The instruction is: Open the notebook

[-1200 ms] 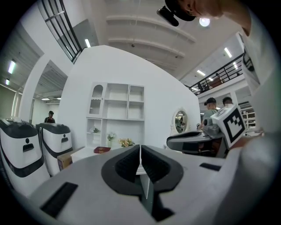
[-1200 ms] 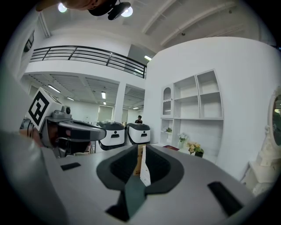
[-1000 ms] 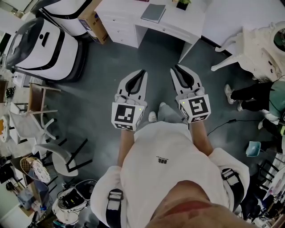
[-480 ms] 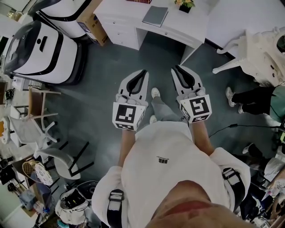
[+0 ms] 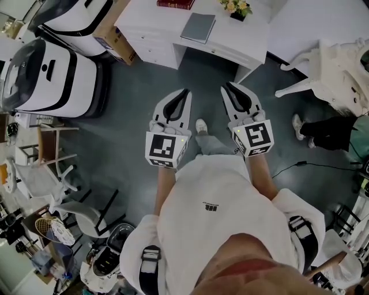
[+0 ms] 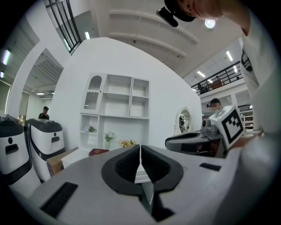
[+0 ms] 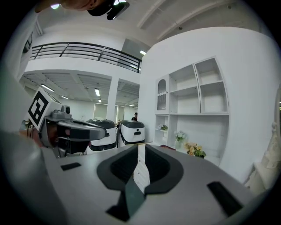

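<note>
Left claw (image 5: pixel 183 93): jaws pressed together at the tips, nothing between them.
Right claw (image 5: pixel 229 88): jaws a thin slit apart, empty.
Notebook (image 5: pixel 198 27): grey, shut, lying flat on the white desk (image 5: pixel 242 40), well ahead of both claws.
Beside it: red book (image 5: pixel 176 3) and flowers (image 5: pixel 235 7).
Writing: black square markers on both claws' cubes; shirt logo (image 5: pixel 210 205) too small to read.

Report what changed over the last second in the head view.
The white desk and the closed grey notebook on it have slid lower in the head view as the person walks closer; a dark red book has entered at the top. The left gripper and right gripper stay side by side, holding nothing.
</note>
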Action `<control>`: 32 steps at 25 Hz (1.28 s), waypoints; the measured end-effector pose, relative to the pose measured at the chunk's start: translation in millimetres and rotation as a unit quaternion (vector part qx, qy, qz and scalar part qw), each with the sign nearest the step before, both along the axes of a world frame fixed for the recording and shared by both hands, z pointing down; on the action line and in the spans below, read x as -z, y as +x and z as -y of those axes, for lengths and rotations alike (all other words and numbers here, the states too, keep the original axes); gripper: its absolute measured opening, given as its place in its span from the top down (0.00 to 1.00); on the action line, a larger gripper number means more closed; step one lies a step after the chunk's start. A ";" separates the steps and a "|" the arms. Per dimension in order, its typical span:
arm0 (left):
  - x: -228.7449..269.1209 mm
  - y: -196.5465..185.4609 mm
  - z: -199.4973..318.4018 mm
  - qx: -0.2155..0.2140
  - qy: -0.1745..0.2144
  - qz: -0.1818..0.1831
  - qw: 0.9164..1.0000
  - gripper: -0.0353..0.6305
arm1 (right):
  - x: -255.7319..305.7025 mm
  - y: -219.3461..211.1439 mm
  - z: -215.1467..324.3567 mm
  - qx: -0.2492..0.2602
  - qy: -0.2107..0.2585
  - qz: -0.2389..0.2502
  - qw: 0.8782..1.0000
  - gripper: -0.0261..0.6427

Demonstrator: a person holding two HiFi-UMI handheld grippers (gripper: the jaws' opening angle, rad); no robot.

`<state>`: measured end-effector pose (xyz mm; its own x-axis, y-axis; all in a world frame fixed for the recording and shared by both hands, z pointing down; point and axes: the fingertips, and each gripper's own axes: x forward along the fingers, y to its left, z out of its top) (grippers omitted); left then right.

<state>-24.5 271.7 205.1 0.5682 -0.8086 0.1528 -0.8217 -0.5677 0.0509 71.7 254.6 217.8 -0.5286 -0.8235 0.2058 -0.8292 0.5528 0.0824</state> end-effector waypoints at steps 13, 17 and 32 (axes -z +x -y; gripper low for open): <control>-9.1 24.1 93.0 0.003 -0.012 -0.002 1.000 0.95 | -12.8 23.9 93.2 0.001 -0.019 -0.002 1.000 0.91; -12.8 32.1 120.7 0.008 -0.016 0.002 1.000 0.95 | -17.2 32.2 122.1 0.006 -0.023 0.001 1.000 0.91; -28.8 42.7 196.7 0.028 -0.029 0.026 0.999 0.95 | -32.4 43.7 200.0 0.018 -0.036 0.012 0.999 0.91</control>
